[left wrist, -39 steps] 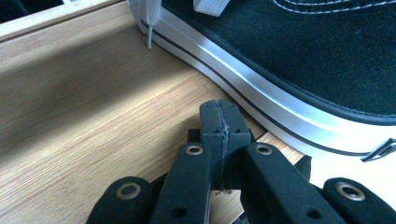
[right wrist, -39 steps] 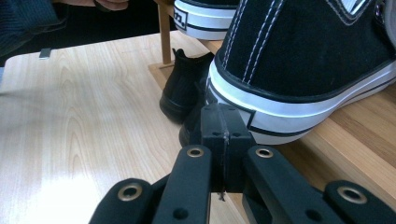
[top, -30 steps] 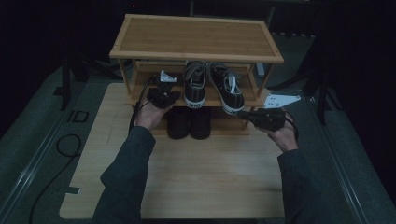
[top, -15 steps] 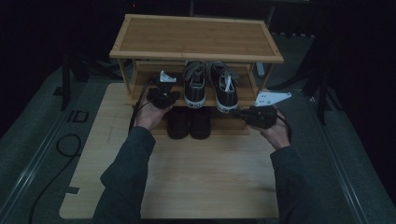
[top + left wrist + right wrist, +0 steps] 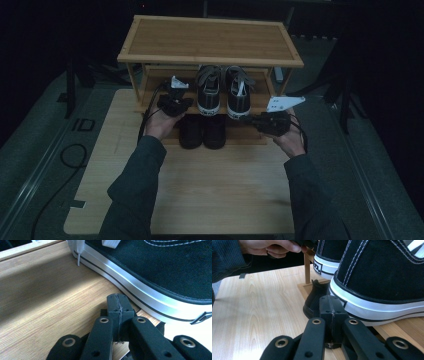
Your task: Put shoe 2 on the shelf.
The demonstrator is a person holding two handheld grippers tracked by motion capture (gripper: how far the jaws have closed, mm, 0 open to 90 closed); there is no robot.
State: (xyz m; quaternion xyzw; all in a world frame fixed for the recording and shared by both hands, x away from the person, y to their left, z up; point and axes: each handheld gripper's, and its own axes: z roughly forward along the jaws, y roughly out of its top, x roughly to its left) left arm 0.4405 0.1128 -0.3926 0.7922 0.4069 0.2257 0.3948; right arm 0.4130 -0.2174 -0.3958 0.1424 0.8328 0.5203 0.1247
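Observation:
A pair of black canvas sneakers with white soles stands on the middle shelf of a bamboo shoe rack, heels toward me. My left gripper is shut and empty, its tips on the shelf board just beside the left sneaker. My right gripper is also shut and empty, its tips close against the heel sole of the right sneaker. In the right gripper view the left sneaker's heel and the other hand lie beyond.
Two dark shoes sit on the rack's bottom shelf under the sneakers. The rack stands at the far end of a light wooden board. Cables trail on the dark floor at the left.
My right gripper has moved left and forward, from beside the rack to the right sneaker's heel. The left gripper has stayed by the left sneaker.

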